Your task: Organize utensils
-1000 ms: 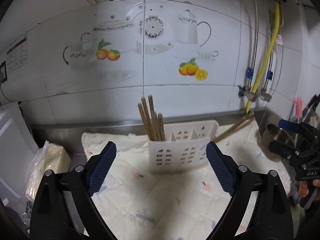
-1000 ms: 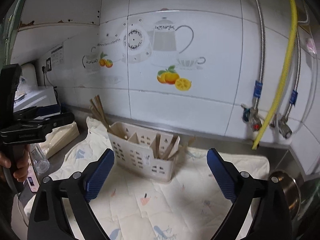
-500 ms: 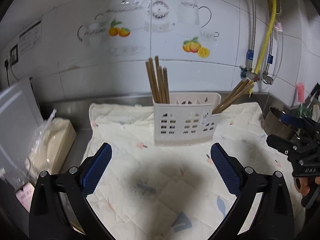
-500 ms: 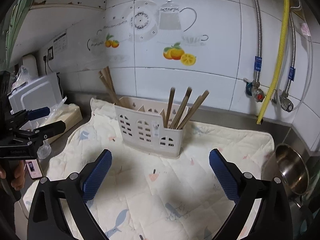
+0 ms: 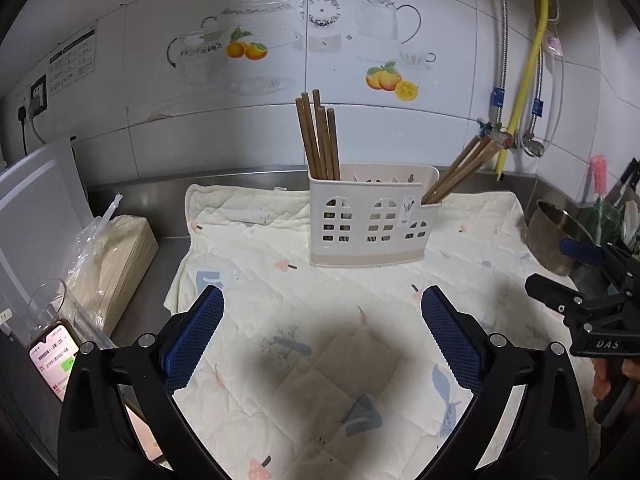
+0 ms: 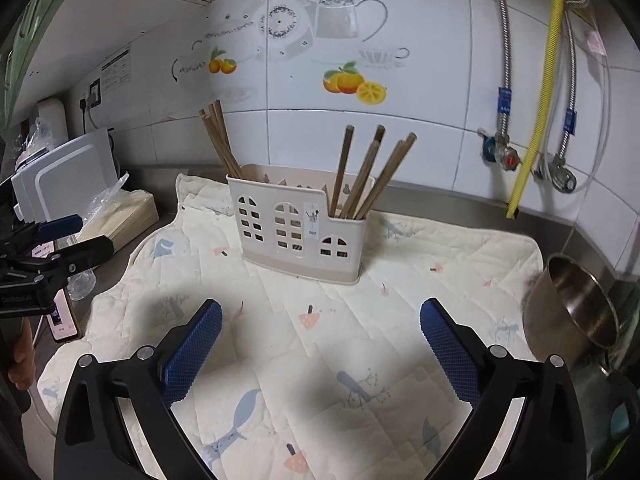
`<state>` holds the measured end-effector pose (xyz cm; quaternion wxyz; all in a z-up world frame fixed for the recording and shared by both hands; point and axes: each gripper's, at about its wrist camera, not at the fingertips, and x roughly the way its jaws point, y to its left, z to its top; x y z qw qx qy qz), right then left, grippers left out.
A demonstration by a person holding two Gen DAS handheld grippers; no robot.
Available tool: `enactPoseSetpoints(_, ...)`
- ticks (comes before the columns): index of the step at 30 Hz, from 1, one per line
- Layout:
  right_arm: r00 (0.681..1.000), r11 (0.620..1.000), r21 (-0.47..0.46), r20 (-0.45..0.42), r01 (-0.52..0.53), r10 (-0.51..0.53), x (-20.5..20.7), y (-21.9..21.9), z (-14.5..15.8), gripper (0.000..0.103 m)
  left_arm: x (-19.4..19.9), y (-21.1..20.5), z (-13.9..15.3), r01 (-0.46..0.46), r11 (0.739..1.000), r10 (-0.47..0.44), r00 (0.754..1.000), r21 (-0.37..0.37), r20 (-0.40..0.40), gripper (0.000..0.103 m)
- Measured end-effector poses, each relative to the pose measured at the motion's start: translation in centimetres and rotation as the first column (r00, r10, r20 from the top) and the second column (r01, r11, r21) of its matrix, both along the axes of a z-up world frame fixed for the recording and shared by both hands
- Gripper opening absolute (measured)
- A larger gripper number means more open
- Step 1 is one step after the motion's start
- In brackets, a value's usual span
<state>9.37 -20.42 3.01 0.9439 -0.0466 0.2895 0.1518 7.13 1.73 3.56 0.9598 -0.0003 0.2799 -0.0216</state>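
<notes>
- Utensil holder [image 5: 370, 220]: a cream plastic caddy with window-shaped cut-outs, standing upright on the quilted cloth [image 5: 312, 344] toward the back edge of the steel surface [image 5: 152, 292], close to the tiled wall. The cut-outs probably let washed utensils drain and dry.
- Chopsticks, left bundle [image 5: 319, 140]: nearly upright in the caddy's left end compartment.
- Chopsticks, right bundle [image 5: 460, 170]: in the lower right end compartment, leaning outward to the right. The middle compartments look empty, so the sorting appears either finished or not begun.
- Left claw [image 5: 320, 344]: jaws spread wide with nothing between them, poised over the cloth in front of the caddy.
- Right claw [image 6: 320, 344]: likewise wide apart and empty, above the cloth's front part; its frame carries white lettering reading roughly "DAS", partly cut off.
- Steel bowl [image 6: 572, 308]: at the right edge of the surface, off the cloth.
- Phone [image 5: 54, 364]: at the left front, screen lit; its text is too small to read.
- Wall notice [image 5: 72, 62]: print illegible.
</notes>
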Motion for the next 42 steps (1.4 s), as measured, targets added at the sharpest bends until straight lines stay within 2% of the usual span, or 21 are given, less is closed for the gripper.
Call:
enactPoseSetpoints(3, 1.0, 1.0, 0.007, -0.006, 0.015, -0.015, -0.3, -0.4, -0.3, 0.096, -0.4, -0.3, -0.2, 0.003, 1.0, -0.003, 1.0, 0.018, -0.004, 0.098)
enactPoseSetpoints(18, 0.999, 0.999, 0.021, -0.026, 0.032, -0.031, -1.0, -0.9, -0.8, 0.096, -0.6, -0.4, -1.6, 0.011, 1.0, -0.012, 0.999, -0.01, -0.044, 0.098)
enactPoseSetpoints(42, 0.999, 1.0, 0.013, -0.033, 0.018, -0.018, -1.0, -0.4, -1.1, 0.096, -0.6, -0.3, -1.8, 0.012, 1.0, -0.012, 0.999, -0.002, -0.051, 0.098)
